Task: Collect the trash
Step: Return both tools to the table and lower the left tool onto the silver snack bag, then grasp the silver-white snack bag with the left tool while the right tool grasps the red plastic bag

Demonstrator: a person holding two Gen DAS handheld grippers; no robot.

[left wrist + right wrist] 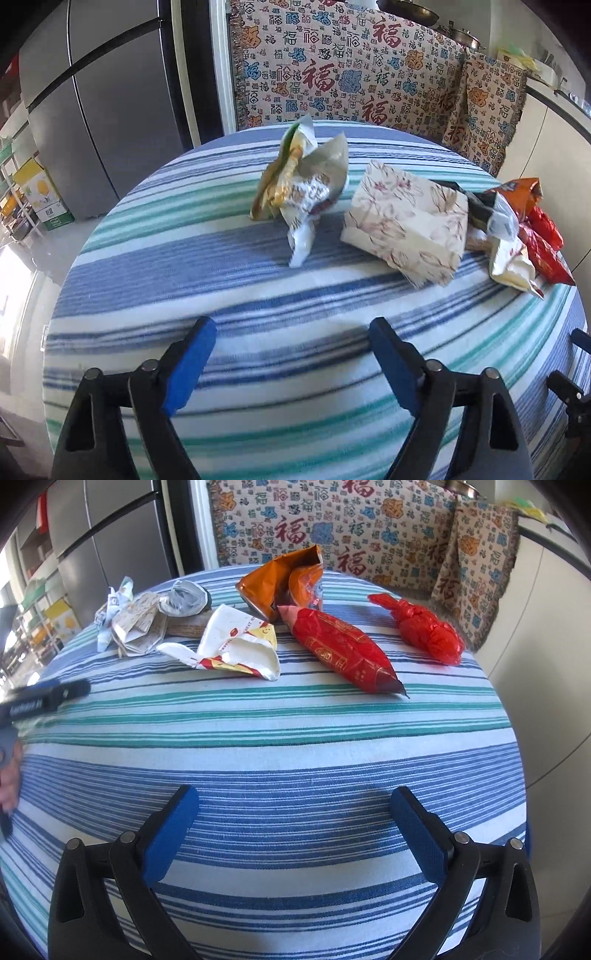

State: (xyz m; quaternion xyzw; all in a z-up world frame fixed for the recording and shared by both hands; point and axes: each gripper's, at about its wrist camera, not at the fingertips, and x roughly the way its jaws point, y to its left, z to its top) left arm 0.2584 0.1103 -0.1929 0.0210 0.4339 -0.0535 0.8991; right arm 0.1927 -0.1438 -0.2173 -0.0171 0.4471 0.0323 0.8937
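Note:
Trash lies on a round table under a striped cloth (pixel 192 266). In the left wrist view a crumpled gold-and-white wrapper (pixel 299 184) sits mid-table beside a floral box (pixel 406 225). My left gripper (pixel 291 332) stands open, well short of both, nothing between its blue pads. In the right wrist view I see a white-and-yellow paper wrapper (pixel 236 650), an orange foil bag (pixel 288 583), a long red packet (pixel 343 650) and a knotted red plastic bag (pixel 428 627). My right gripper (pixel 295 801) is wide open over bare cloth, short of them.
A patterned sofa cover (pixel 351 70) rises behind the table. A grey fridge (pixel 110 110) stands at left, with a yellow carton (pixel 40 195) on the floor. More wrappers (pixel 524 229) pile at the table's right edge. The left gripper (pixel 44 698) and a hand show at the right view's left edge.

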